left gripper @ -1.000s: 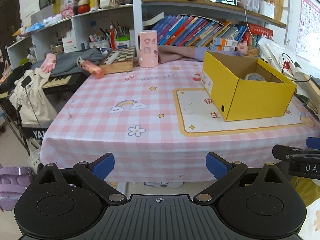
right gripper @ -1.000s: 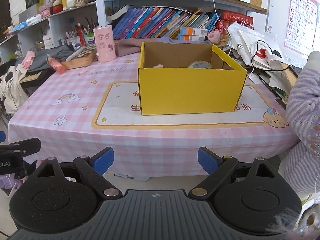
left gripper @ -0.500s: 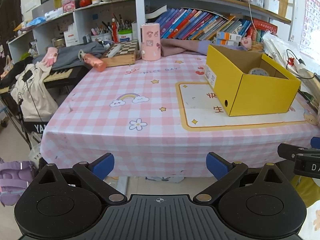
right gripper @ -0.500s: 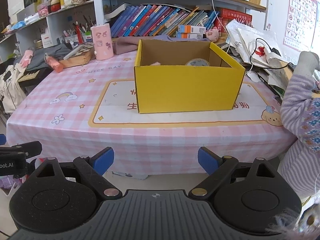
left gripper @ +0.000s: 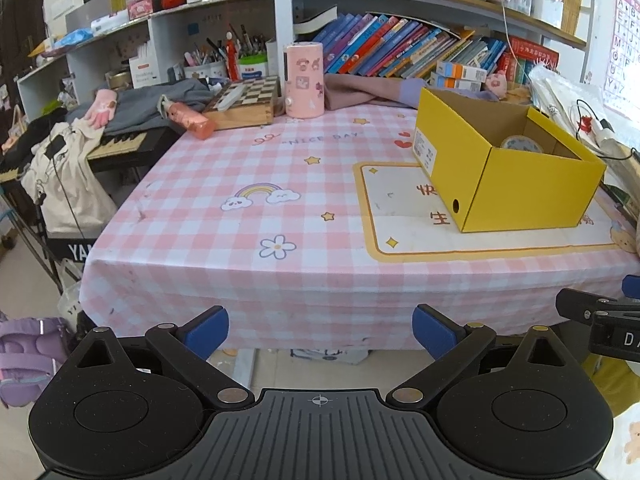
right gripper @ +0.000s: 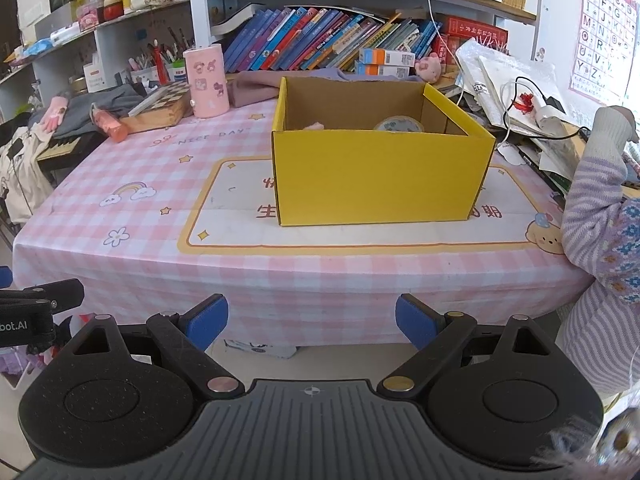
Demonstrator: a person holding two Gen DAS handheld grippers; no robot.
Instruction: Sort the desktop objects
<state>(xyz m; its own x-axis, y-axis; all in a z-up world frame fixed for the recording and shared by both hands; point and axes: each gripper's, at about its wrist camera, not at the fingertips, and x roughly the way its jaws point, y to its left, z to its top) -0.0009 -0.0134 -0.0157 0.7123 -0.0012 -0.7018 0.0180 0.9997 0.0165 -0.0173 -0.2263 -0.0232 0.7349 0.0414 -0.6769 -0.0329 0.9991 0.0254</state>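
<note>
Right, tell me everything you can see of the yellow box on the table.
The yellow box is open-topped cardboard, yellow outside and plain brown inside, upright and lidless. One short end carries a white printed label and a small round hole near its bottom. It stands on the white, orange-bordered mat over the pink checked tablecloth. Inside, a roll of tape and something pink peek over the wall. Neither gripper touches it.
</note>
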